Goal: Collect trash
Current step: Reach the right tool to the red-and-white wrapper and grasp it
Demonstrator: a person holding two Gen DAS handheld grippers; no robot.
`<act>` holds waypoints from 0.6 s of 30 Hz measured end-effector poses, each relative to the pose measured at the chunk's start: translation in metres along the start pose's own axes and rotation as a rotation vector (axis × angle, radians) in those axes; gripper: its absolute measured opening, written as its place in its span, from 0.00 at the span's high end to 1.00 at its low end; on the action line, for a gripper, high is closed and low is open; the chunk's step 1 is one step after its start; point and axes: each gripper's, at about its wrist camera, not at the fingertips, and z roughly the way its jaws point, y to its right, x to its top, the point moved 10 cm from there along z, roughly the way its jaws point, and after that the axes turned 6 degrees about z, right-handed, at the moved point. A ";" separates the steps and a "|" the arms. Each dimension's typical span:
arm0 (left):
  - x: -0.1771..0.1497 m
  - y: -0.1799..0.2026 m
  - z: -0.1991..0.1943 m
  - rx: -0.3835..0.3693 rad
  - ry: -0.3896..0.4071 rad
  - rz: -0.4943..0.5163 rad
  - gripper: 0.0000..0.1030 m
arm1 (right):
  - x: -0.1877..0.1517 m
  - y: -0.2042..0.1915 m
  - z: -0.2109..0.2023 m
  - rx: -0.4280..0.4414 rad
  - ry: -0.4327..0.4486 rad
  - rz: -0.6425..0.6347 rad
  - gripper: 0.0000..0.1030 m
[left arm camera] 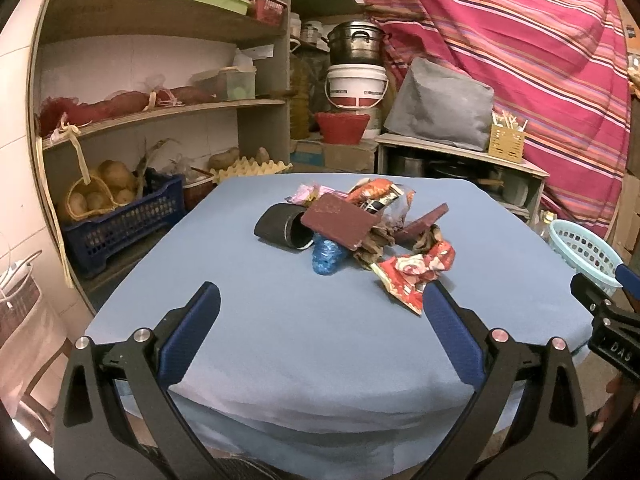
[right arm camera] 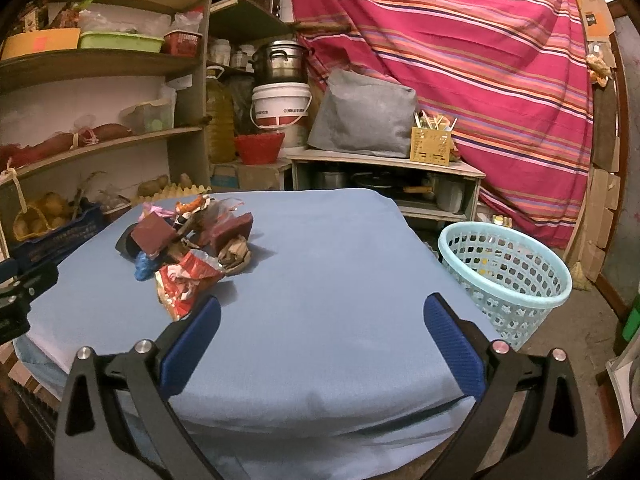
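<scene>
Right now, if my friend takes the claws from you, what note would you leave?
Left claw: open, empty, above the near table edge.
Right claw: open, empty, same height.
Trash pile sits mid-table on the blue cloth: black tube, brown cards, blue wad, red wrapper nearest.
Basket stands on the floor, right of the table.
Done: no trash collected that I can see.
Left: everything into the basket.

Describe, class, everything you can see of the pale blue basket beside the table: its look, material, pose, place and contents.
The pale blue basket looks like moulded plastic: round, with a thick rolled rim and walls pierced by rows of holes. It stands upright on the floor, just off the right edge of the blue-covered table, apart from the trash pile. It tapers slightly toward the base. Through the holes a few small yellowish bits show, but what they are cannot be told. Neither pair of tongs touches it.
</scene>
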 end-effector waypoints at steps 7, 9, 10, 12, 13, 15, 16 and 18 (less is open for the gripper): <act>0.004 -0.014 0.021 -0.001 -0.033 0.002 0.05 | 0.007 -0.007 0.022 -0.012 -0.032 -0.023 0.04; 0.010 -0.021 0.030 -0.001 -0.034 0.003 0.05 | 0.011 -0.008 0.029 -0.012 -0.041 -0.021 0.04; 0.012 -0.024 0.034 0.002 -0.034 0.004 0.05 | 0.012 -0.010 0.032 -0.007 -0.046 -0.018 0.04; 0.016 -0.031 0.044 0.004 -0.043 0.006 0.05 | 0.015 -0.013 0.040 -0.020 -0.050 -0.019 0.04; 0.018 -0.035 0.049 0.000 -0.050 0.001 0.05 | 0.015 -0.016 0.044 -0.022 -0.060 -0.027 0.04; 0.019 -0.041 0.058 -0.009 -0.067 -0.013 0.05 | 0.014 -0.024 0.053 -0.006 -0.083 -0.034 0.04; 0.019 -0.045 0.063 -0.013 -0.073 -0.017 0.05 | 0.012 -0.029 0.058 0.002 -0.097 -0.037 0.04; 0.019 -0.053 0.072 -0.005 -0.089 -0.015 0.05 | 0.010 -0.038 0.064 0.015 -0.108 -0.043 0.04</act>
